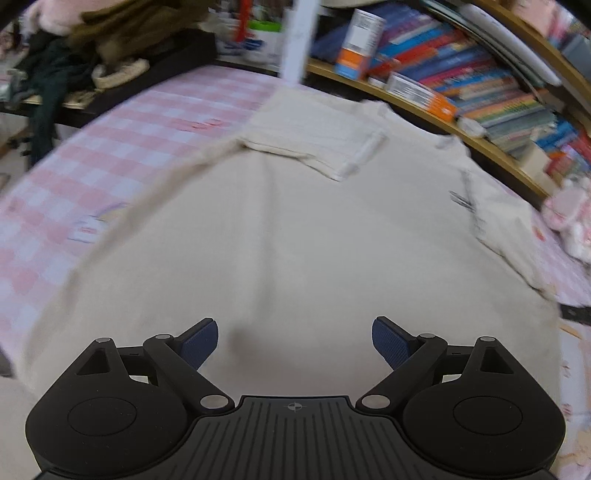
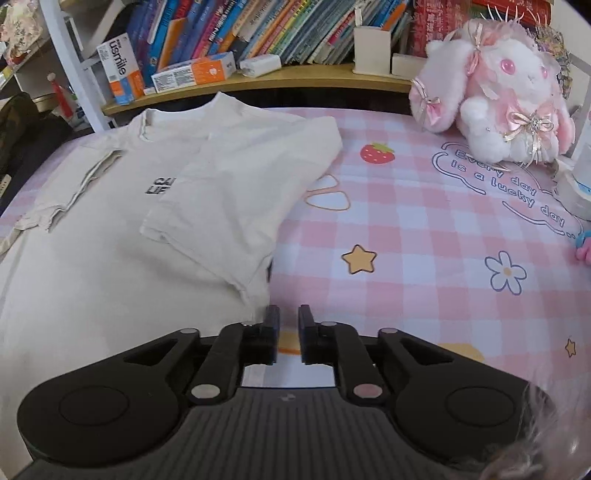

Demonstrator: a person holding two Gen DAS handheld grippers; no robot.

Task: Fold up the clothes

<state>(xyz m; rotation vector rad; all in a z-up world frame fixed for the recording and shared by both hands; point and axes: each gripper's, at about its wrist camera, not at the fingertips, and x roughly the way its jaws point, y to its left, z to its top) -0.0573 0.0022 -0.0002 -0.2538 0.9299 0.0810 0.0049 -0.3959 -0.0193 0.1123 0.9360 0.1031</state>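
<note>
A cream T-shirt [image 2: 122, 236] with small black lettering lies flat on the pink checked cloth [image 2: 424, 251]. Both sleeves are folded in over the body, the right one [image 2: 236, 184] reaching over part of the lettering. In the left wrist view the shirt [image 1: 280, 229] fills the middle, its left sleeve [image 1: 314, 147] folded in at the far end. My left gripper [image 1: 294, 341] is open wide and empty, low over the shirt's body. My right gripper [image 2: 289, 325] has its jaws nearly together with a narrow gap, holding nothing, just beside the shirt's right edge.
A wooden shelf of books [image 2: 258, 33] and boxes [image 2: 125, 70] runs along the far side. A pink plush rabbit [image 2: 495, 92] sits at the far right with a white object [image 2: 580, 177] beside it. Dark clothes [image 1: 66, 62] are heaped at the left.
</note>
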